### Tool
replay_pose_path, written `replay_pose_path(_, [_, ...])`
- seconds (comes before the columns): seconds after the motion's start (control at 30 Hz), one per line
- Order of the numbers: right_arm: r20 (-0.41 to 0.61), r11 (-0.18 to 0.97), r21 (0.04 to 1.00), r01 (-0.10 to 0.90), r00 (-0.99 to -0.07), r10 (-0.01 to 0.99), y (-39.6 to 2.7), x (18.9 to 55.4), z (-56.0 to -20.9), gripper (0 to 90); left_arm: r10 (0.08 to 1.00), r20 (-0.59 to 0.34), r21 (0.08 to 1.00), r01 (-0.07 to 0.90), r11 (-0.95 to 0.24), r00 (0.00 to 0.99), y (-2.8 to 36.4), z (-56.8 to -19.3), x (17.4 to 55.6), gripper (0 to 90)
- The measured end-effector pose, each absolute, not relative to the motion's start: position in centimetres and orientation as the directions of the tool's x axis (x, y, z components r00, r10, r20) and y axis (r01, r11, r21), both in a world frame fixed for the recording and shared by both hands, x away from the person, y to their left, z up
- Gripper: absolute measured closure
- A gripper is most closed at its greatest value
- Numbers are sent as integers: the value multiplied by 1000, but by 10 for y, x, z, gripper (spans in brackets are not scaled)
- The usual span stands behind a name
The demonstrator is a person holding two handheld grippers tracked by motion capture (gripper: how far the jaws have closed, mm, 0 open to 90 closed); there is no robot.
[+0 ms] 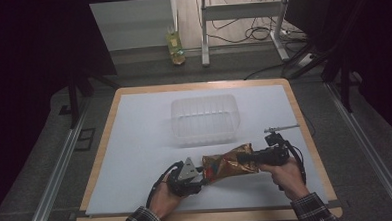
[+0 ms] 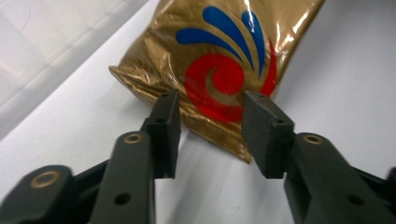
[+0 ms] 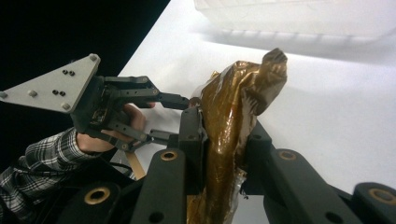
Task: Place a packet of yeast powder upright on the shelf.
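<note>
The gold foil bag (image 1: pixel 228 164) lies crumpled near the front edge of the white table (image 1: pixel 135 143), between the two hands and just nearer than the clear plastic tub (image 1: pixel 204 119). The right gripper (image 1: pixel 243 158) has its jaws clamped tight on the bag's right end, foil bunched between the pads. At the bag's left end the left gripper (image 1: pixel 201 176) stands with jaws parted, pads clear of the foil on either side of its sealed edge.

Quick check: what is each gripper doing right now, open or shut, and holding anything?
Left gripper: open, jaws apart at the end of the gold snack bag, pads not pressing it.
Right gripper: shut on the gold snack bag, pinching its crumpled end.
</note>
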State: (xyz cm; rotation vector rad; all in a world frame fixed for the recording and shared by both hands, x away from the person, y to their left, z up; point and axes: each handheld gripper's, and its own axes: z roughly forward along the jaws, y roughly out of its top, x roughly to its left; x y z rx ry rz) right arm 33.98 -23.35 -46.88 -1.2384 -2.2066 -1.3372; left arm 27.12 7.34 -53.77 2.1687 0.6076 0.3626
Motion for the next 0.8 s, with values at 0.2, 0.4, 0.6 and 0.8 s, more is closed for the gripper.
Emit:
replay_pose_path(0.2, [598, 203, 599, 775, -601, 530, -236, 339, -463, 748, 549, 67, 795, 288, -534, 833, 74, -535, 267, 387])
replay_pose_path(0.4, [573, 202, 618, 760, -611, 546, -240, 338, -452, 750, 562, 71, 808, 283, -517, 824, 81, -530, 260, 278])
replay_pose_path(0.6, [553, 201, 633, 748, -618, 558, -243, 337, -443, 750, 571, 40, 817, 302, -491, 820, 88, -527, 256, 199])
replay_pose_path(0.8, [530, 204, 645, 736, -624, 574, -245, 338, -432, 751, 596, 2, 815, 344, -466, 803, 89, -525, 252, 86])
